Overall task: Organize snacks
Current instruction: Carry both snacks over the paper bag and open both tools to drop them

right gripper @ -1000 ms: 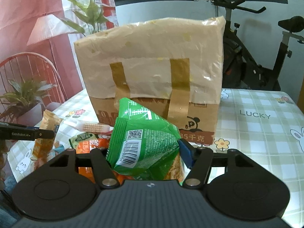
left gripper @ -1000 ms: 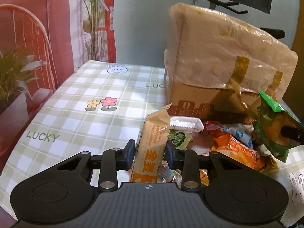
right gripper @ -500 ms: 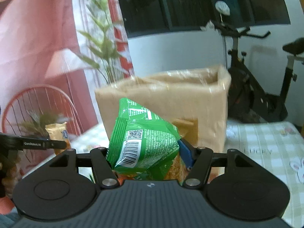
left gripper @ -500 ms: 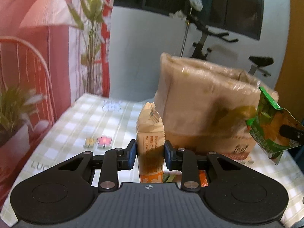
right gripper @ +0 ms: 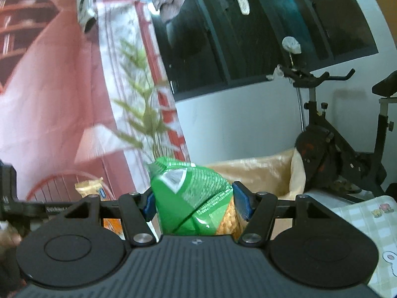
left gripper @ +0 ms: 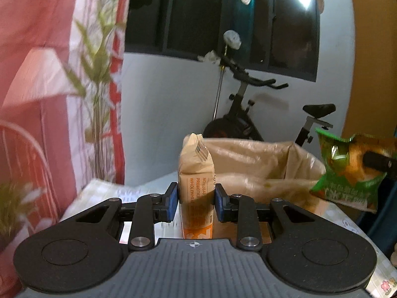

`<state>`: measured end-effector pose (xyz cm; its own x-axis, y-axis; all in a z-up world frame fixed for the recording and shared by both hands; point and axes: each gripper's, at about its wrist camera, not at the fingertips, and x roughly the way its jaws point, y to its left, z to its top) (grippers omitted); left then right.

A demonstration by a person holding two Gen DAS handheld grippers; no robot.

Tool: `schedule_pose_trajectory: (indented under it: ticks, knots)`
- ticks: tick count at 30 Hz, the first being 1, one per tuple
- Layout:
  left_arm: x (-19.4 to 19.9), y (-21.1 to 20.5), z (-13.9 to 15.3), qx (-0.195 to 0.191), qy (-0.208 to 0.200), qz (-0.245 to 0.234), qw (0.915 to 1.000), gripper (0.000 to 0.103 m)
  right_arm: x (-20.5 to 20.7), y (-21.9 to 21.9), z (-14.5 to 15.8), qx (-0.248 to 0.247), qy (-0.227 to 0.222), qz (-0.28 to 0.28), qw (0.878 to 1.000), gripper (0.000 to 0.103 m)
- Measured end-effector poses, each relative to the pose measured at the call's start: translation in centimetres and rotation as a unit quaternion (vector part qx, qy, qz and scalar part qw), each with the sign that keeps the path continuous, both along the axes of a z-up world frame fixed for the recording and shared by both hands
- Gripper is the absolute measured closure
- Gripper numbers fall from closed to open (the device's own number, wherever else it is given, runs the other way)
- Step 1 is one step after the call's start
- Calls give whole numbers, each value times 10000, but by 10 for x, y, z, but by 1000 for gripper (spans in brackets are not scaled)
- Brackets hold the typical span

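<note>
My left gripper (left gripper: 196, 200) is shut on a tall tan and orange biscuit packet (left gripper: 196, 173), held upright in front of the open top of the plastic-wrapped cardboard box (left gripper: 258, 164). My right gripper (right gripper: 197, 203) is shut on a green snack bag (right gripper: 191, 193), level with the box's rim (right gripper: 260, 171). In the left wrist view the green bag (left gripper: 347, 171) hangs at the right, with a right finger (left gripper: 379, 160) on it. In the right wrist view the biscuit packet (right gripper: 90, 187) shows at the left, behind the left gripper's arm (right gripper: 49, 208).
An exercise bike (left gripper: 248, 114) stands behind the box against a white wall with a dark window (left gripper: 223, 17). A tall green plant (right gripper: 146, 119) and red curtains (left gripper: 32, 74) are at the left. The checked tablecloth (right gripper: 367, 221) shows low at the right.
Both grippers have risen with their packets from the snack pile on the table to about the level of the box's open top. The pile has dropped out of view.
</note>
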<state>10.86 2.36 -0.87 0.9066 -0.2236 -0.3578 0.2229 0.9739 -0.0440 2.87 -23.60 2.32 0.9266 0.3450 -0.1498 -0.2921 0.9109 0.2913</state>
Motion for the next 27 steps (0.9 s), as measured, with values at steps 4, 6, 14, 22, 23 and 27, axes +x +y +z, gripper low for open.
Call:
schedule_pose_trajectory:
  ticks: [4, 6, 14, 22, 23, 27]
  knots:
    - [17, -15, 14, 1, -128, -172, 9998, 71, 14, -10, 17, 180, -204, -20, 9996, 41]
    - [24, -21, 17, -49, -153, -254, 9995, 71, 22, -10, 23, 149, -285, -24, 9995, 41]
    - [79, -56, 30, -211, -105, -495, 9985, 73, 80, -4, 26, -123, -305, -51, 9994, 41]
    - [153, -81, 5, 33, 353, -232, 9991, 79, 163, -5, -9, -561, 520, -493, 9958, 40]
    - [159, -80, 2, 64, 442, -184, 9988, 79, 170, -3, -15, -663, 697, -513, 9940, 39]
    - [161, -65, 3, -105, 472, -193, 9986, 77, 180, 0, -29, -865, 1165, -522, 9880, 31]
